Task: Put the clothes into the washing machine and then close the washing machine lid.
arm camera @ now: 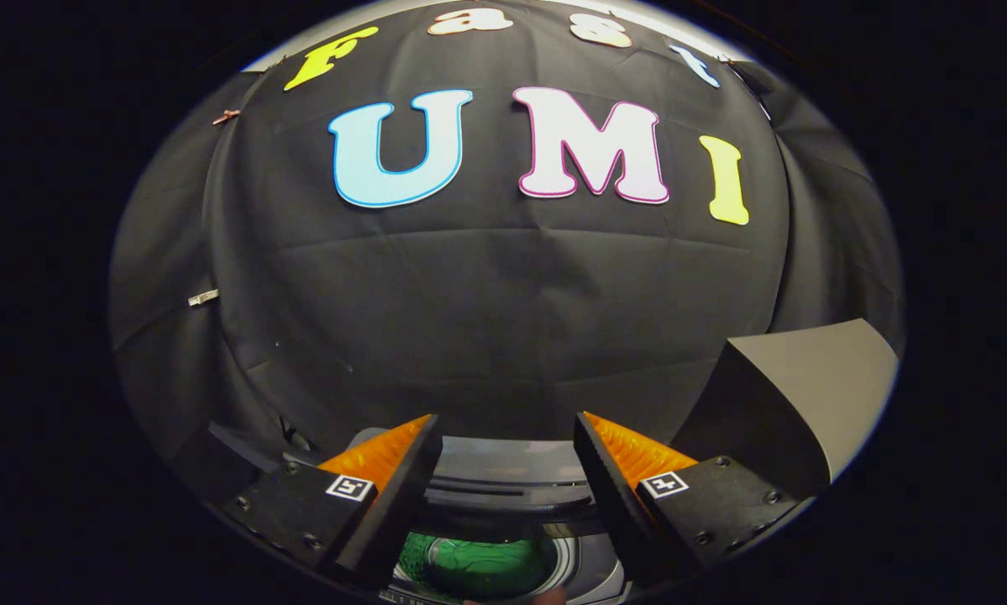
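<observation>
A: So, where do your fingers stand right now?

B: Your gripper (507,433) hangs released, both fingers spread apart with nothing between them. Through the gap, at the lower middle of the frame, you look down into the washing machine (503,496).

A: And the clothes?

B: You can see one green bundle (478,567) low in the frame, lying inside the round drum opening (563,561), below and between your fingers. It looks like cloth already dropped in. I count one bundle; whether it is one garment or several crumpled together, I cannot tell.

A: How would it handle if you had to shift it?

B: Judging by the folds, it is soft and light and will sag and drape when lifted. Pinch a raised fold near the middle, not an edge, so less of it trails over the rim.

A: What about the lid?

B: The grey panel (793,395) standing at the lower right of the frame, beyond your right finger, looks like the lid, raised. One lid, and it reads as stiff, smooth and flat, so your fingers may slip on its face. Take it by the free edge or push it from behind, I would judge. Let it come down gently; it may drop under its own weight.

A: Anything else to count?

B: One machine, one drum opening, one lid, one green bundle, two fingers.
</observation>
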